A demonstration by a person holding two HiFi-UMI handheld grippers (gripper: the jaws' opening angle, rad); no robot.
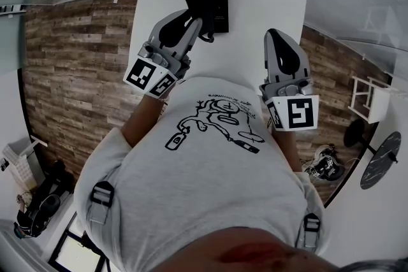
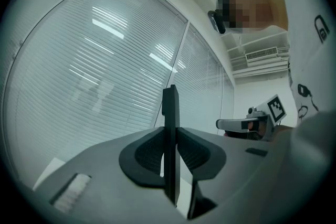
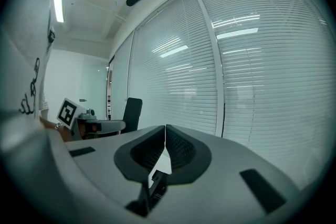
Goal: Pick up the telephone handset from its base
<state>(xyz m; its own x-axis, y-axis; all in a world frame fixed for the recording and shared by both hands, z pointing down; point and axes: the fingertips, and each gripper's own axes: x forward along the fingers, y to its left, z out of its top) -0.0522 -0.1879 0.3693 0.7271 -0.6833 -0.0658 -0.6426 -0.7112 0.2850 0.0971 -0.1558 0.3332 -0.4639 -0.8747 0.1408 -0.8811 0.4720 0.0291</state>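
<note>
Now the left gripper [image 2: 169, 139] is clenched on the thin black handset [image 2: 169, 102], which stands upright between its pads, close at the left edge of the base [image 1: 220, 9] on the white table [image 1: 274, 9], while the right gripper [image 3: 165, 136] is closed on nothing, well apart.

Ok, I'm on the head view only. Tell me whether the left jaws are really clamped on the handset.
Observer: Yes. In the left gripper view the left gripper has both pads pressed flat against the sides of the thin black handset, which stands upright between them and sticks out past the jaw tips.
Operator: Now report the right jaws.
Observer: In the right gripper view the right gripper has its jaws closed tip to tip, with nothing between them.
</note>
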